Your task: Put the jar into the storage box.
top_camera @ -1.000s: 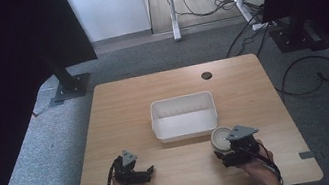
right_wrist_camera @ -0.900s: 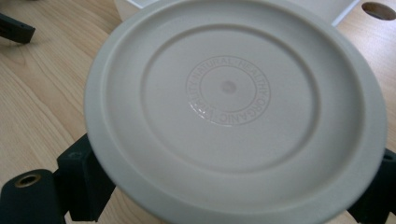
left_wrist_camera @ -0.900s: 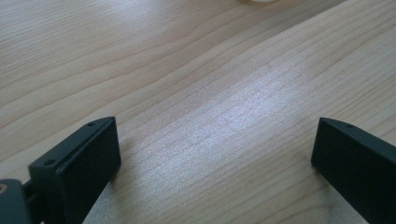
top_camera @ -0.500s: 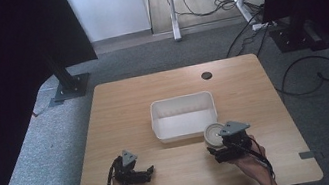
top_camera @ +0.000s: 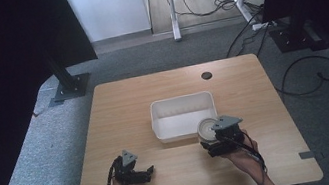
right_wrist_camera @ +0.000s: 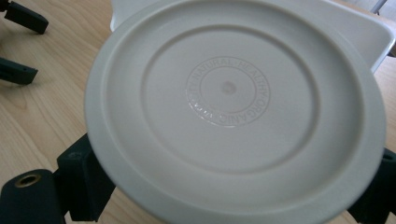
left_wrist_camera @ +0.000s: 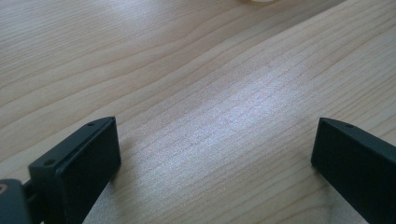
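Right claw point(top_camera: 209, 138) carried lid point(right_wrist_camera: 233, 112) left to tub point(top_camera: 184, 115) | embossed "NATURAL HEALTHY ORGANIC"

A round off-white plate point(right_wrist_camera: 233, 107) sits gripped by its edges between the right gripper's point(top_camera: 213, 140) jaws, its underside facing the camera, with an embossed circular stamp at its centre; the white tub point(top_camera: 175, 106) lies just beyond it.

Both forearms reach in from the near edge, the left tool point(top_camera: 138, 172) low with jaws spread wide, the right tool point(top_camera: 216, 140) raised and clamped
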`<action>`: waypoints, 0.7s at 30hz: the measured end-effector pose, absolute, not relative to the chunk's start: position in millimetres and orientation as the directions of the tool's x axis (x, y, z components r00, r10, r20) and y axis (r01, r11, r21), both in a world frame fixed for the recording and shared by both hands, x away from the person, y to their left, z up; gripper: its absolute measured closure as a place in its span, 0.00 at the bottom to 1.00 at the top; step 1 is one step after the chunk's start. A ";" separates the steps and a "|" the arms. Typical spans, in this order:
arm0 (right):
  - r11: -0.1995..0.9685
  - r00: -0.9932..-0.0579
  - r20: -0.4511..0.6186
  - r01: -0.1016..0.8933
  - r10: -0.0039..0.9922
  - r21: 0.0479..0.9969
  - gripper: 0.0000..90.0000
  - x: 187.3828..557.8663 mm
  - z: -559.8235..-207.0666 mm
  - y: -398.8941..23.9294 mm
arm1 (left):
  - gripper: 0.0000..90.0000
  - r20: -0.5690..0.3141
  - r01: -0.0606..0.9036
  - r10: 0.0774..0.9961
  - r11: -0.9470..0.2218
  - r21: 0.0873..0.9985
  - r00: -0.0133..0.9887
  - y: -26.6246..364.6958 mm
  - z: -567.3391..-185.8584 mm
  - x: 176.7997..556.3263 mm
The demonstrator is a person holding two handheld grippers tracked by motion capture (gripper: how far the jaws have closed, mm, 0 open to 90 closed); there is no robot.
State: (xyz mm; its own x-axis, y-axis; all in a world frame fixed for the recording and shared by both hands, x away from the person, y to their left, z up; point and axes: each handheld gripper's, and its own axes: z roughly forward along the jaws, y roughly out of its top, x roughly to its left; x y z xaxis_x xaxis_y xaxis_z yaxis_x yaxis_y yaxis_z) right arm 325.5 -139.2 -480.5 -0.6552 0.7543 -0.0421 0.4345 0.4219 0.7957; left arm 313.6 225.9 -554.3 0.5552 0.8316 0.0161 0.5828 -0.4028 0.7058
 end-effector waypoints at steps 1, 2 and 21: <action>0.422 -0.654 -0.044 0.434 0.755 0.796 0.10 326.6 -480.3 -138.7 | 0.01 0.016 0.583 0.831 -0.403 0.706 0.555 225.9 -554.3 313.6; 0.422 -0.653 -0.045 0.433 0.756 0.797 0.10 328.1 -480.0 -137.8 | 0.01 0.016 0.582 0.831 -0.403 0.706 0.555 225.9 -554.4 313.6; 0.406 -0.642 -0.042 0.432 0.766 0.805 0.10 355.9 -479.4 -120.0 | 0.01 0.017 0.583 0.831 -0.404 0.705 0.556 226.0 -554.3 313.6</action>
State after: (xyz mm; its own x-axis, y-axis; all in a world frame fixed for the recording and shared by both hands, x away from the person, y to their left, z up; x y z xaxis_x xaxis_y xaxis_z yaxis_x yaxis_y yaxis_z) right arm 355.9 -120.0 -479.4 -0.6418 0.7657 -0.0422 0.4315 0.4062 0.8055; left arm 313.6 226.0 -554.3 0.5559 0.8311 0.0167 0.5826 -0.4038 0.7053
